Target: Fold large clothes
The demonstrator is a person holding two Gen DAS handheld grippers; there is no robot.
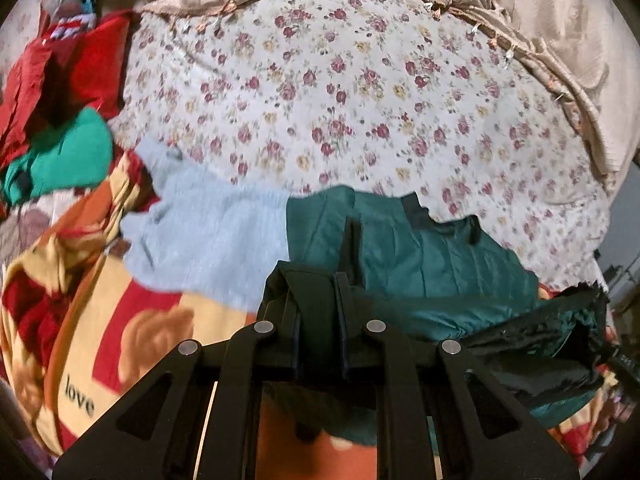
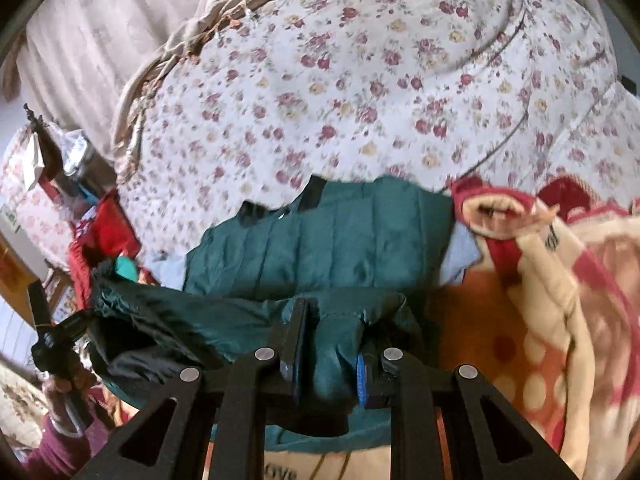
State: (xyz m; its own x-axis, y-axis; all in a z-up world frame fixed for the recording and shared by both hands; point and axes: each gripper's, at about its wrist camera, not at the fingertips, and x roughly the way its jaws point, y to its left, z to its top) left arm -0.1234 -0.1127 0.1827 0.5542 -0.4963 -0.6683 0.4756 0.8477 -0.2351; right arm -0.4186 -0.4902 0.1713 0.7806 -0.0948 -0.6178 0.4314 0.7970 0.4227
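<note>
A dark green quilted jacket (image 1: 420, 252) hangs stretched between both grippers above the bed, its far part lying on the floral sheet. My left gripper (image 1: 320, 280) is shut on one near edge of it, and dark lining drapes over the left finger. In the right wrist view the jacket (image 2: 328, 236) spreads ahead, and my right gripper (image 2: 332, 344) is shut on a bunched fold of its near edge. The left gripper (image 2: 52, 332) shows there at far left, held by a hand, with the jacket's dark lining bunched at it.
A floral bedsheet (image 1: 340, 100) covers the bed ahead. A light blue garment (image 1: 208, 240) lies left of the jacket on a red and cream blanket (image 1: 120, 320). Red and green clothes (image 1: 60, 152) are piled at the far left. Beige fringed fabric (image 1: 560, 40) lines the far edge.
</note>
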